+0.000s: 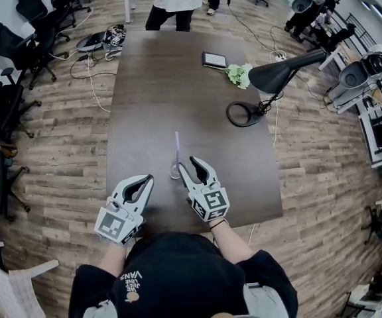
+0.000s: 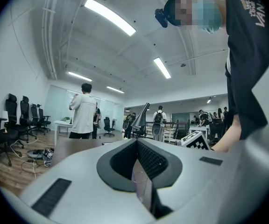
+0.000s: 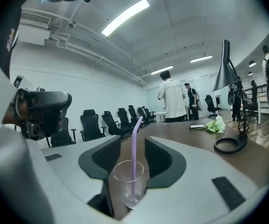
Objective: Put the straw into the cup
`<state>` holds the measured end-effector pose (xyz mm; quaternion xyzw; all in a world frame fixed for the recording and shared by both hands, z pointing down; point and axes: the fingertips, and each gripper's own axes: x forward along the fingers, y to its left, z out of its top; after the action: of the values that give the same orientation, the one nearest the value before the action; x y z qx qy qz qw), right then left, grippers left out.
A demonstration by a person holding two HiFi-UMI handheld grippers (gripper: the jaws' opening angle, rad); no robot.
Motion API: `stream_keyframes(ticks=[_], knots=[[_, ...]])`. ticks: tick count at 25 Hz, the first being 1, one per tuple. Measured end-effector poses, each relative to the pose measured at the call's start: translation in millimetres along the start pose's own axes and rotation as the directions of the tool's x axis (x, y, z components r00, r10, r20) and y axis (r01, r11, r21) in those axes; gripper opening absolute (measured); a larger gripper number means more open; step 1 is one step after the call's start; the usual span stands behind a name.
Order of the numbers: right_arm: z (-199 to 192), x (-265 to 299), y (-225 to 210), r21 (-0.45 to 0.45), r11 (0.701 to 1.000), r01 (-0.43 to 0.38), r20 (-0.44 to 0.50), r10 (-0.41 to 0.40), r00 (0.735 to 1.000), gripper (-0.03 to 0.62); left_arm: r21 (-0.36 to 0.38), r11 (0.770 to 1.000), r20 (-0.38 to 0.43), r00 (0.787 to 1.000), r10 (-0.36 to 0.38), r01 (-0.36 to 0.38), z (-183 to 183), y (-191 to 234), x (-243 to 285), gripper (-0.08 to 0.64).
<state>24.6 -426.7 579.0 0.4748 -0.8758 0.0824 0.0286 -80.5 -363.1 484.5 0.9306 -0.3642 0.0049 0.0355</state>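
Head view: near the 6 o'clock edge of the dark table (image 1: pixel 151 98), the clear cup (image 1: pixel 176 171) stands upright with the purple straw (image 1: pixel 176 148) in it, the straw's free end leaning toward 12 o'clock. The right gripper (image 1: pixel 187 163) reaches in from the cup's 4 o'clock with its jaws spread on either side of the cup. The left gripper (image 1: pixel 150 177) lies at the cup's 8 o'clock, just beside it, with its tips together. Only this view shows the whole layout: a black lamp (image 1: pixel 280 73) at 2 o'clock, and a notebook (image 1: pixel 214 59) and green flowers (image 1: pixel 239 75) near it. Left gripper view: the jaws meet at their tips with nothing clamped, and the right gripper's marker cube (image 2: pixel 197 141) shows at 3 o'clock. Right gripper view: this one alone gives the close detail. The cup sits between the ribbed pads (image 3: pixel 107 157) with a gap on each side, and the straw's foot rests on the cup's bottom.
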Motion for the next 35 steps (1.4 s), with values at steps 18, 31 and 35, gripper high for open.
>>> stream_keyframes(ticks=[18, 31, 35], knots=[[33.3, -39.1, 0.2, -0.047, 0.999, 0.0, 0.047, 0.003, 0.999, 0.03, 0.007, 1.0, 0.011, 1.0, -0.024, 0.024, 5.3, -16.7, 5.4, 0.011], [67.6, -75.4, 12.7, -0.055, 0.998, -0.006, 0.099, 0.012, 0.995, 0.017, -0.002, 1.0, 0.025, 1.0, -0.018, 0.018, 6.0, -19.5, 0.8, 0.011], [71.7, -83.3, 11.9, -0.051, 0.999, 0.003, 0.104, 0.002, 0.995, 0.017, -0.003, 1.0, 0.024, 0.999, -0.022, 0.023, 6.2, -20.4, 0.4, 0.011]])
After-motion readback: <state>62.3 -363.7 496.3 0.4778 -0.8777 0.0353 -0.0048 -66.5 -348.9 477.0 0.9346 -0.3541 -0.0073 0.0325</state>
